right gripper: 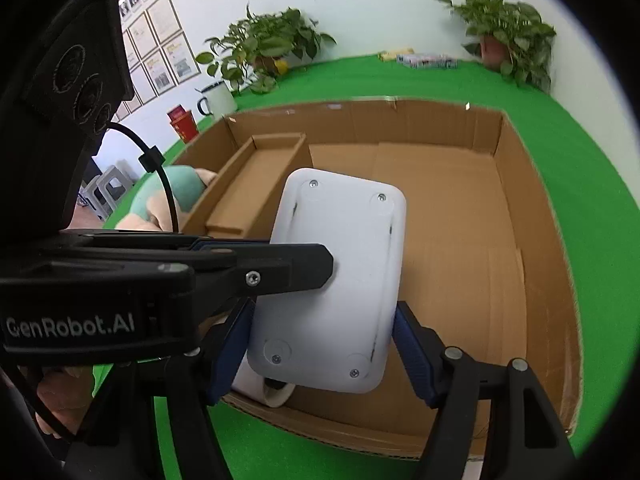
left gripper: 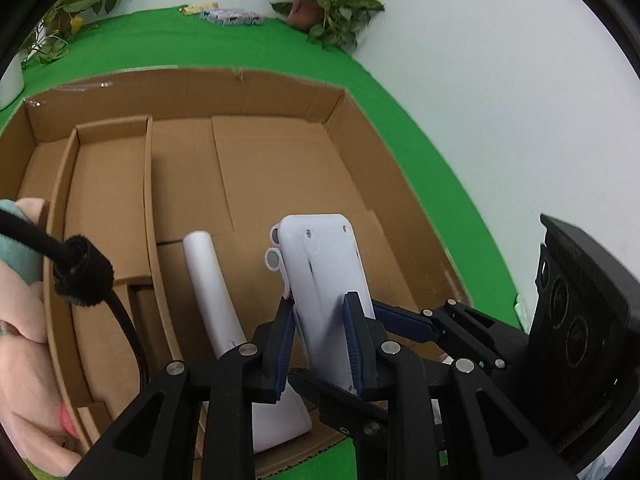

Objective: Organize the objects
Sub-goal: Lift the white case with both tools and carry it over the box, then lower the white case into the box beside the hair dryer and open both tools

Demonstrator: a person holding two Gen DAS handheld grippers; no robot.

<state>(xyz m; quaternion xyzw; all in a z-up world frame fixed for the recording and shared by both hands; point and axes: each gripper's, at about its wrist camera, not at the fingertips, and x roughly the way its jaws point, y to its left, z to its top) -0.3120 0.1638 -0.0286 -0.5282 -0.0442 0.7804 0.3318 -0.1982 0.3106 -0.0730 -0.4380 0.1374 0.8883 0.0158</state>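
Observation:
A white plastic device (left gripper: 324, 280) with screw holes in its back is held over a large open cardboard box (left gripper: 280, 92). My left gripper (left gripper: 320, 340) is shut on its lower edge. In the right wrist view the same white device (right gripper: 340, 280) lies between the right gripper's blue pads (right gripper: 414, 356); my right gripper (right gripper: 320, 356) stands open around it, with a small gap on the right side. The left gripper's finger (right gripper: 296, 264) crosses in from the left and pinches the device. A white curved handle part (left gripper: 216, 300) lies in the box below.
The box (right gripper: 532, 216) has a narrow cardboard divider compartment (right gripper: 260, 184) on its left. A plush toy (right gripper: 176, 196) lies outside the box's left wall. Green cloth (right gripper: 580, 152) covers the table. Potted plants (right gripper: 508, 36), a mug (right gripper: 216, 100) and a red box (right gripper: 182, 122) stand at the back.

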